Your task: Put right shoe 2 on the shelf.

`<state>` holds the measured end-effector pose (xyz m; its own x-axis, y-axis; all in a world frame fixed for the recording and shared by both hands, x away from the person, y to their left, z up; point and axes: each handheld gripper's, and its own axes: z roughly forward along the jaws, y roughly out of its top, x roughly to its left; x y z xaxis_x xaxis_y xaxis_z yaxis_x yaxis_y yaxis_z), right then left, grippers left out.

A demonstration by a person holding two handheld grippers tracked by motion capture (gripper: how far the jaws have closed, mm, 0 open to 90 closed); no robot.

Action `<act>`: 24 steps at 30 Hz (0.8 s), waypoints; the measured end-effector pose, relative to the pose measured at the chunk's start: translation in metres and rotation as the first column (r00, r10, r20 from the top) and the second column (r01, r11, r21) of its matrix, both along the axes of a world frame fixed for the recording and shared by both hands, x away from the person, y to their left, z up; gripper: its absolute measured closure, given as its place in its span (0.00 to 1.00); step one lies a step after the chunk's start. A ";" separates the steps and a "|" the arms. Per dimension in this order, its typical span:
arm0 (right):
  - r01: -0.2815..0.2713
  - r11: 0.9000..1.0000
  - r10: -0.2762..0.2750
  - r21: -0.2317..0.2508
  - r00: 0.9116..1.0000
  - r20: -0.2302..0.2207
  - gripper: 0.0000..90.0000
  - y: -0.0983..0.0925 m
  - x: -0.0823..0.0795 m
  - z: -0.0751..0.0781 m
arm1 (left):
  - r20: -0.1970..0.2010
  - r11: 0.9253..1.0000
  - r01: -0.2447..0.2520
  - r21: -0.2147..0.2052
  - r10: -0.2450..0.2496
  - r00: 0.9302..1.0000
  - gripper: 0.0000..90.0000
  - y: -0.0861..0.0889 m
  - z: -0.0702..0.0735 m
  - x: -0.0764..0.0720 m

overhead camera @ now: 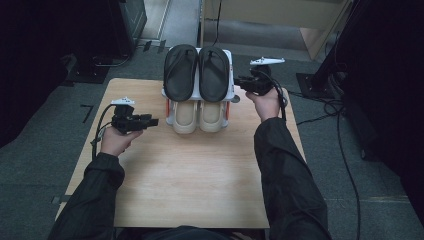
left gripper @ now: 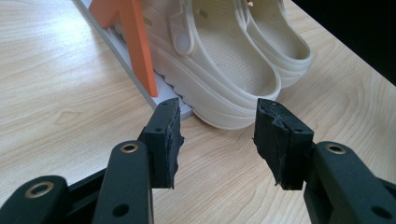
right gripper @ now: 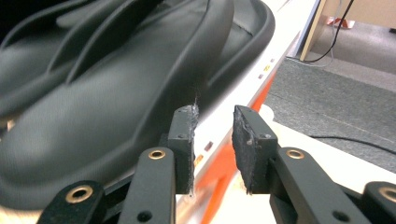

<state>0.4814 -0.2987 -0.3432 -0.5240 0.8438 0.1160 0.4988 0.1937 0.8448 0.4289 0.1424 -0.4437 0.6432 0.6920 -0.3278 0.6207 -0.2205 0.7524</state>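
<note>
While the pair of black sandals (overhead camera: 197, 72) lies side by side on the top tier of the small white shoe rack (overhead camera: 231, 95), toes toward the person, the right gripper (overhead camera: 244, 81) sits just beside the rack's right edge at that tier's height. In the right gripper view its fingers (right gripper: 182, 140) stand apart with nothing between them, the near sandal's rim just beside the left one; whether they touch cannot be told. The rack's white edge and an orange strut (right gripper: 229, 172) run under the gap. On the lower tier a pair of cream clogs (overhead camera: 198, 116) rests heels toward the person. The left gripper (overhead camera: 154, 121) is held near the rack's left side, pointing at the clogs; in the left gripper view its fingers (left gripper: 164, 140) are apart and empty, above the wooden tabletop (overhead camera: 190, 175), with the nearest clog (left gripper: 219, 79) just beyond them. Both black sleeves come in from below.
</note>
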 end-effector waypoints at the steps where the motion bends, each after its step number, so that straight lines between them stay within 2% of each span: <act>1: 0.000 1.000 0.000 0.001 1.000 0.005 0.75 -0.003 -0.004 -0.002 | -0.001 1.000 -0.001 -0.001 0.001 1.000 0.56 0.000 0.000 0.000; 4: 0.000 1.000 -0.001 0.007 1.000 0.019 0.74 -0.009 -0.012 -0.006 | 0.009 1.000 -0.002 0.000 0.002 1.000 0.56 -0.001 0.000 -0.002; 10: -0.017 1.000 0.017 0.008 1.000 0.014 0.69 -0.017 -0.029 -0.022 | 0.006 1.000 -0.001 0.015 0.001 1.000 0.54 -0.003 -0.003 -0.003; 16: -0.020 1.000 0.020 0.003 1.000 -0.006 0.68 -0.019 -0.050 -0.045 | 0.009 1.000 0.003 0.025 -0.003 1.000 0.52 -0.005 -0.005 -0.006; 23: -0.023 0.999 0.023 0.033 1.000 -0.017 0.65 -0.024 -0.073 -0.069 | 0.013 0.999 0.009 0.037 -0.010 1.000 0.49 -0.007 -0.006 -0.011; 24: -0.026 0.999 0.027 0.028 1.000 -0.015 0.65 -0.025 -0.076 -0.072 | 0.004 0.999 0.018 0.044 -0.018 1.000 0.48 -0.007 -0.007 -0.012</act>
